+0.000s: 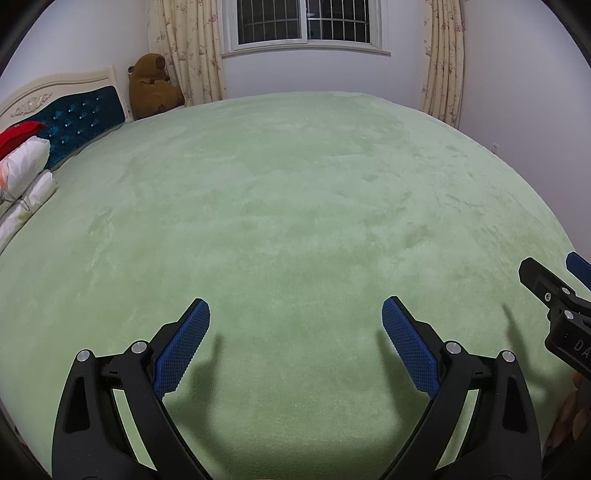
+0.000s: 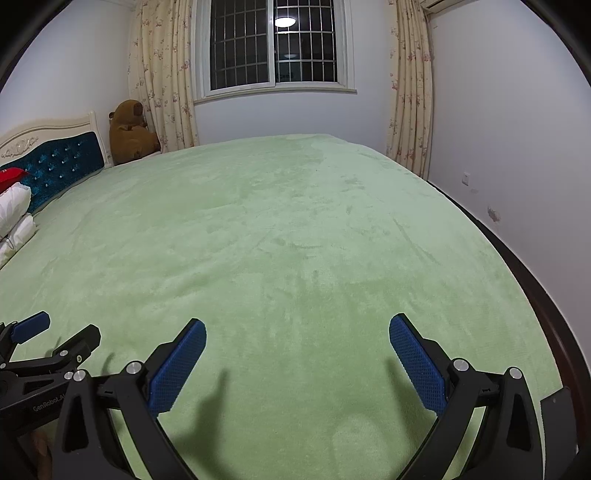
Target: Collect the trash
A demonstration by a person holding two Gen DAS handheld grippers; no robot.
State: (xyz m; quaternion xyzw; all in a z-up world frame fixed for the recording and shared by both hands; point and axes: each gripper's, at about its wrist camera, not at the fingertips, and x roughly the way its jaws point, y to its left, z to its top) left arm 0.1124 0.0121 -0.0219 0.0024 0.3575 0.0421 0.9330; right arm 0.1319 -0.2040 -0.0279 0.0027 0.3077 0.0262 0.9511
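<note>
We have the left gripper (image 1: 295, 332) spread wide, blue fingers (image 1: 183, 345) far apart, nothing between them, only green blanket below. Right gripper (image 2: 297, 350) same: fingers (image 2: 177, 365) wide apart, nothing held. Both hover low over the near part of the bed (image 1: 295, 206), each casting finger shadows on the blanket.

In the left wrist view the right gripper pokes in at the right edge, black body with a blue pad tip, and part of a hand (image 1: 570, 410) shows below it. In the right wrist view the left gripper sits at the lower left, just beside the right one, with "GenRobot" lettering on its body.

Trash: we see none on the blanket in either view; the green surface looks bare up to the far edge, so we cannot tell where it is.

Outward, far left: white carved headboard (image 1: 55, 86) with a teal tufted panel, white pillows (image 1: 22, 173) stacked at the left edge with something red (image 1: 18, 134) on top. A brown plush toy (image 1: 153, 86) sits in the far left corner against the floral curtain (image 1: 188, 51). Barred window (image 1: 303, 22) on the far wall, dark outside, a ceiling lamp reflected in the glass; second curtain (image 1: 443, 59) to the right. Right wall is white with a socket (image 2: 466, 178) and a scuff mark; a dark bed frame edge (image 2: 535, 295) runs along it.
</note>
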